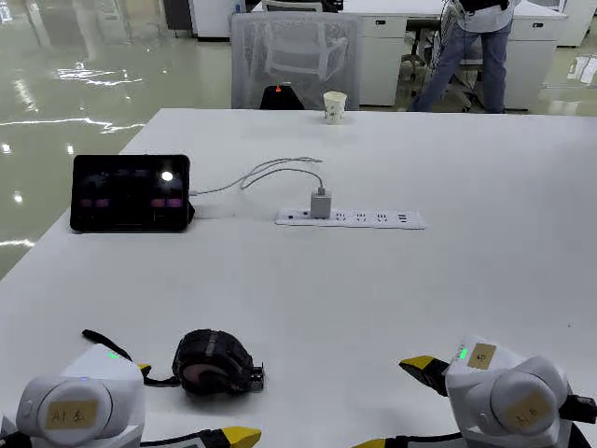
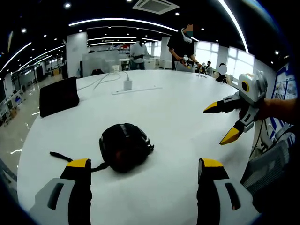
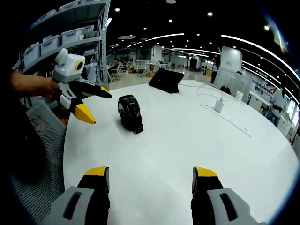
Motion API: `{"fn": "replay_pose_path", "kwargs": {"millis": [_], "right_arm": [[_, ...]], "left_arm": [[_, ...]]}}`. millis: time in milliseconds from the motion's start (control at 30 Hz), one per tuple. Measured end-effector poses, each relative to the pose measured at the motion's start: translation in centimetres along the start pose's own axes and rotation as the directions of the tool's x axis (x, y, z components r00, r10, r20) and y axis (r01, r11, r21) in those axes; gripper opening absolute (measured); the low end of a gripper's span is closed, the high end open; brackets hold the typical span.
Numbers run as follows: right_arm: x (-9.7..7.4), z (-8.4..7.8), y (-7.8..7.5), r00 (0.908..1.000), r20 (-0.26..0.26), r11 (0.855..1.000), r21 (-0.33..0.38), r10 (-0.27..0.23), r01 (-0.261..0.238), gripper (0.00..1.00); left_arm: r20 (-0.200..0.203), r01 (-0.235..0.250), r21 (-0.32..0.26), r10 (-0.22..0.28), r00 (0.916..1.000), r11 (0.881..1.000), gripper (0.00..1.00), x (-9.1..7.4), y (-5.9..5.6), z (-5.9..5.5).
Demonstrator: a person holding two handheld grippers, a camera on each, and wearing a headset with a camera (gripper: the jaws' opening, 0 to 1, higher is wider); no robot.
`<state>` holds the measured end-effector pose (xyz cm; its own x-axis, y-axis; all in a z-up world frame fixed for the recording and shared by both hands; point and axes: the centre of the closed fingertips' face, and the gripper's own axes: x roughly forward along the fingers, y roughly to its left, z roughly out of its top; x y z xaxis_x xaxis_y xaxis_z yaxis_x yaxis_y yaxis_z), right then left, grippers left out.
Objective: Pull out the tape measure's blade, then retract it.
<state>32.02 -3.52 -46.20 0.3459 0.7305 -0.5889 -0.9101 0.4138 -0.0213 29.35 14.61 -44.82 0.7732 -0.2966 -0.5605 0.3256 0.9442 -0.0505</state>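
Gaping left tool (image 2: 145, 164), right tool (image 3: 151, 171) flank tape measure (image 1: 215, 362).

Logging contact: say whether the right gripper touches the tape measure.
Apart. In the right gripper view, bare table lies between the right gripper and the tape measure.

Tablet (image 1: 131, 193), power strip (image 1: 351, 218), paper cup (image 1: 335, 106)

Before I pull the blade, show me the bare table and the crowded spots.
Bare: the band between power strip and tape measure, everything right of the strip, and between tape measure and right gripper. Crowded: near left edge, left gripper beside the tape measure; tablet and cable far left.
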Motion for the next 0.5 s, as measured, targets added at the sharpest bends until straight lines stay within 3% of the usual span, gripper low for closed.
{"fn": "replay_pose_path", "kwargs": {"millis": [500], "right_arm": [[-2.0,-0.7,0.0,0.9980,0.032,0.997,0.057,-0.055,0.053,0.80]], "left_arm": [[0.030,0.034,0.041,-0.035,0.9989,0.999,0.95,-1.1,-0.9,0.1]]}}
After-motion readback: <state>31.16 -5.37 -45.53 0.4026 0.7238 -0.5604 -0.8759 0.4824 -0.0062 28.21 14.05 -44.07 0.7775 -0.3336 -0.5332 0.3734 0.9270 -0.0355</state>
